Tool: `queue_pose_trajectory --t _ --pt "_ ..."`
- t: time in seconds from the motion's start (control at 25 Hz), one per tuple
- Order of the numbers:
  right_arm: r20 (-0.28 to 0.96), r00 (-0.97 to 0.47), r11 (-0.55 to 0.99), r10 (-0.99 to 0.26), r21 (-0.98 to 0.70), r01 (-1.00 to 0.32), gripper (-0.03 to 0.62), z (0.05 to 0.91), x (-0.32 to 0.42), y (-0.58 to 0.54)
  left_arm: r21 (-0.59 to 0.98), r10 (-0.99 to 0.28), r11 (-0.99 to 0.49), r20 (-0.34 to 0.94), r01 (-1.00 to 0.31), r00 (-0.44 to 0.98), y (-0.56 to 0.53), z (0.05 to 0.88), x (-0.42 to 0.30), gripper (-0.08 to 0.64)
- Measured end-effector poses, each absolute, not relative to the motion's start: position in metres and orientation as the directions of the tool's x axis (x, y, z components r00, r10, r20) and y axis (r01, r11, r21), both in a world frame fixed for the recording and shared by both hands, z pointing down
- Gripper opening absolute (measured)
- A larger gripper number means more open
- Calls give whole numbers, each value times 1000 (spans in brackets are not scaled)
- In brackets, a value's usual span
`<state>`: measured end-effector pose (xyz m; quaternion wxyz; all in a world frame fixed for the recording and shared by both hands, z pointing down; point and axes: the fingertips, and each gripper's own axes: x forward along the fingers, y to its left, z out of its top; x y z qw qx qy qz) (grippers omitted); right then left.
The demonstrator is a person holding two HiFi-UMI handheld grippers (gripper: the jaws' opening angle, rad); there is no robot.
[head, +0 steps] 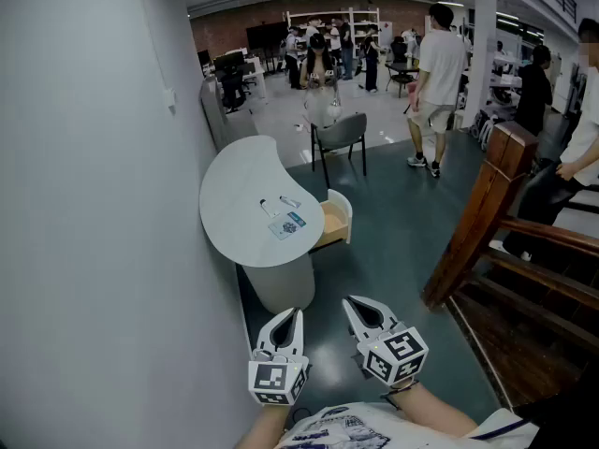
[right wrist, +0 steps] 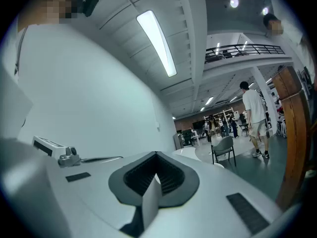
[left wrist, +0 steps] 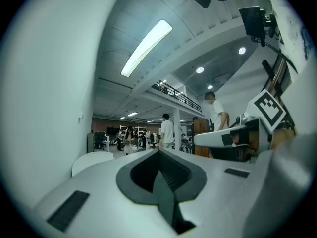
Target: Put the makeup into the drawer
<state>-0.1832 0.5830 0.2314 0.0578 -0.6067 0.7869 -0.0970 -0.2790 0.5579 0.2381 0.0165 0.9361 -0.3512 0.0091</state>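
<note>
Left gripper [head: 288, 318] and right gripper [head: 359, 311] are held low and level, close to the person's body. Each gripper view shows its jaws closed together with nothing between them. Directly ahead of the jaws is dark teal floor [head: 393, 260], and a pale grey wall [head: 94, 204] runs along to the left of the left jaws. Further ahead, well apart from both jaws, a white kidney-shaped surface [head: 239, 181] stands against that wall. The makeup lies on its nearer right part. Nearest is a flat blue-and-white makeup packet [head: 287, 224]; just beyond it are a left pale makeup stick [head: 270, 208] and a right pale makeup stick [head: 290, 201]. Both sticks lie flat, and their long axes appear to slant, with the far ends leaning toward the wall. They are too small to tell cap from base. The packet sits corner-on to the jaws, so its long axis is not settled. Just right of the makeup, a white-fronted drawer with a pale wood interior [head: 343, 215] stands pulled open below the rim. Beyond it are a grey chair [head: 342, 137] and people walking. Risks, as I judge them:
- The closed jaws would shove the pieces rather than take them unless opened before arrival.
- The flush-lying packet may slide off the curved edge.
- A nudged stick may roll.
- A release short of the drawer would drop a piece onto the floor.
</note>
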Motion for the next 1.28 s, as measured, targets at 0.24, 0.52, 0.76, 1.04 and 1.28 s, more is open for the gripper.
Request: queue_pose_trajectory --t 0.24,0.52,0.76,1.04,1.28 --pt "21 -244 234 -969 -216 -948 19 233 -182 578 33 -667 -744 28 -668 744 549 242 -285 46" --pt "22 -248 237 -968 -230 -944 20 236 -171 580 36 -666 -744 40 -667 745 549 242 -270 46" --pt "38 -253 236 -967 -245 -940 20 242 -143 582 56 -662 -744 74 -666 746 551 252 -243 46" --pt "40 -273 255 -961 -240 -937 20 245 -107 584 64 -663 -743 65 -666 746 556 256 -201 46" --pt "62 -283 257 -957 -271 -928 20 256 -89 577 67 -666 -738 88 -672 741 554 266 -185 46"
